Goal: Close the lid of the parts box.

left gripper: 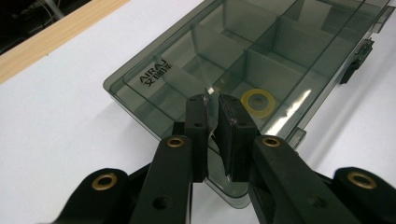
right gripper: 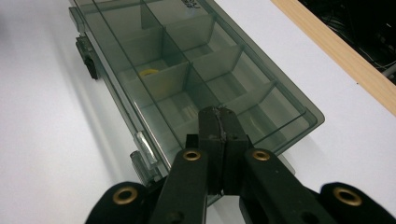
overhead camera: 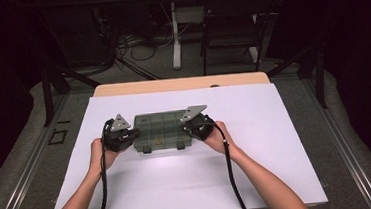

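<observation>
smoky see-through divider box (overhead camera: 161, 130) mid-frame, lid down, yellow ring (left gripper: 257, 102) inside; left gripper (left gripper: 212, 103) jaws nearly closed, right gripper (right gripper: 218, 122) jaws pressed closed

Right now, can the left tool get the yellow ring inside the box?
Probably not. The yellow ring lies in a compartment under the closed clear lid of the box, and the left tool sits nearly shut above that lid.

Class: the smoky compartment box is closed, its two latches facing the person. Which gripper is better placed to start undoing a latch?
Probably the right gripper: in the right gripper view a latch sits just beside its shut jaws. The left gripper, almost shut, rests over the box end, its nearest latch farther off.
</observation>
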Available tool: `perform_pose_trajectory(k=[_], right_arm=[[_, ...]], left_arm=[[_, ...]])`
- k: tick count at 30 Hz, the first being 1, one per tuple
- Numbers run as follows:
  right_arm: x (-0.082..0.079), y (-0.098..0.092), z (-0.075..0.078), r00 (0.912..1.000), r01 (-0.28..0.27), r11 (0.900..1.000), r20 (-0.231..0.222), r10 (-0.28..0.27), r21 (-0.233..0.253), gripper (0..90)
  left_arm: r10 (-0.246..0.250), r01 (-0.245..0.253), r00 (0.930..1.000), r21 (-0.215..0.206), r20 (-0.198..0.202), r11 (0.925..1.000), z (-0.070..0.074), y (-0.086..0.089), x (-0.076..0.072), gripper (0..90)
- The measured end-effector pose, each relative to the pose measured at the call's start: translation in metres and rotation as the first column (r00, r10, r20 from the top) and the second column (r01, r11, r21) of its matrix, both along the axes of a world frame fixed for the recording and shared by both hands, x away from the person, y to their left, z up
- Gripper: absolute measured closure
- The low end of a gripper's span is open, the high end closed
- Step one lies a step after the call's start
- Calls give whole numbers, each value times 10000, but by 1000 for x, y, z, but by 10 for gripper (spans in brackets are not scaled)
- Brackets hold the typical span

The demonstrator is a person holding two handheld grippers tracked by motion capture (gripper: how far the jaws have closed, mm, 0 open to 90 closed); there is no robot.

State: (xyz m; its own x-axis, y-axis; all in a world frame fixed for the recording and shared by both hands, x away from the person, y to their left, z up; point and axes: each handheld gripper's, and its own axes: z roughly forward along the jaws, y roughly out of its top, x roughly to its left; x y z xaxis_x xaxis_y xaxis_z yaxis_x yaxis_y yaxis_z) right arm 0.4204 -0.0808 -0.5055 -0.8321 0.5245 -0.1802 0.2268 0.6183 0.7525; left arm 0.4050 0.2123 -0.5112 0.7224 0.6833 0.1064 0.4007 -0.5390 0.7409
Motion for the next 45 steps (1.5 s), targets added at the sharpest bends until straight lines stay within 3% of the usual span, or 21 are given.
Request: perform_pose_trajectory(k=[13, 20, 29, 35, 39, 45], right_arm=[[4, 0, -10, 9987, -11, 9993, -516, -9, -381, 900], [6, -2, -14, 9976, 22, 10000, -697, -28, -96, 900], [6, -5, -16, 9965, 102, 9997, -835, -82, 237, 900], [4, -3, -14, 9977, 112, 9999, -672, -112, -13, 900], [4, -3, -14, 9977, 120, 9999, -666, -124, -71, 895], [1, -10, -12, 9983, 171, 9994, -556, -154, 311, 702]], left_arm=[[22, -22, 10000, 123, -7, 9999, -11, -3, -1, 825], [110, -106, 9999, -360, 104, 9993, -16, 0, -4, 838], [70, -61, 9995, -296, 307, 9995, -17, -4, -6, 823], [328, -285, 9975, -683, 623, 9973, -21, -3, -12, 648], [551, -502, 9968, -830, 583, 9953, -20, -1, -13, 521], [661, -622, 9966, -774, 490, 9951, -17, 0, -16, 341]])
